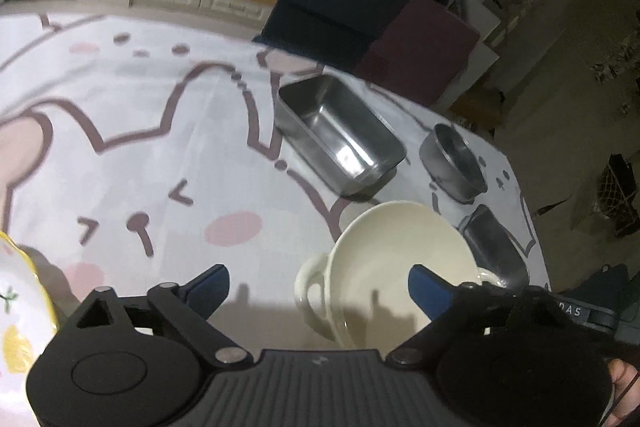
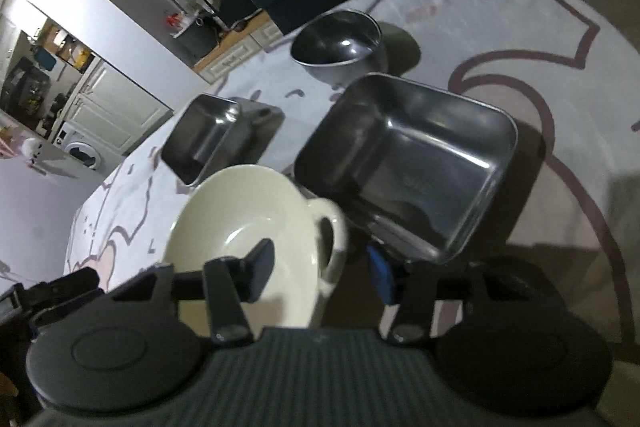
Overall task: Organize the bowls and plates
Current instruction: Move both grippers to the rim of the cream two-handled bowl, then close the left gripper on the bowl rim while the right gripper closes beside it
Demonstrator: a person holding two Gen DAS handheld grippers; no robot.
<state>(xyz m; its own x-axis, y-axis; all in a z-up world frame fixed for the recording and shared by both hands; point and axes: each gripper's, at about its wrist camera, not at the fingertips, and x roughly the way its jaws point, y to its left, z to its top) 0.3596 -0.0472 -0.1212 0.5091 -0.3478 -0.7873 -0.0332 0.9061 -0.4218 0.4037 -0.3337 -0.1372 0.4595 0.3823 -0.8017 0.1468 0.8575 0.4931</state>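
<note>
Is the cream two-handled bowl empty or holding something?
Empty: the cream bowl shows only bare glazed inside, in both wrist views.

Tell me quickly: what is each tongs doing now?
Left tongs: open, holding nothing.
Right tongs: open around the cream bowl's handle, not gripping.

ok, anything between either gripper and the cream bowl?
Nothing visible. The left gripper stands open over the cream bowl, its left handle between the fingers. The right gripper straddles the bowl's other handle, no pad seen pressing. The large steel tray sits close behind that handle but not in the path.
</note>
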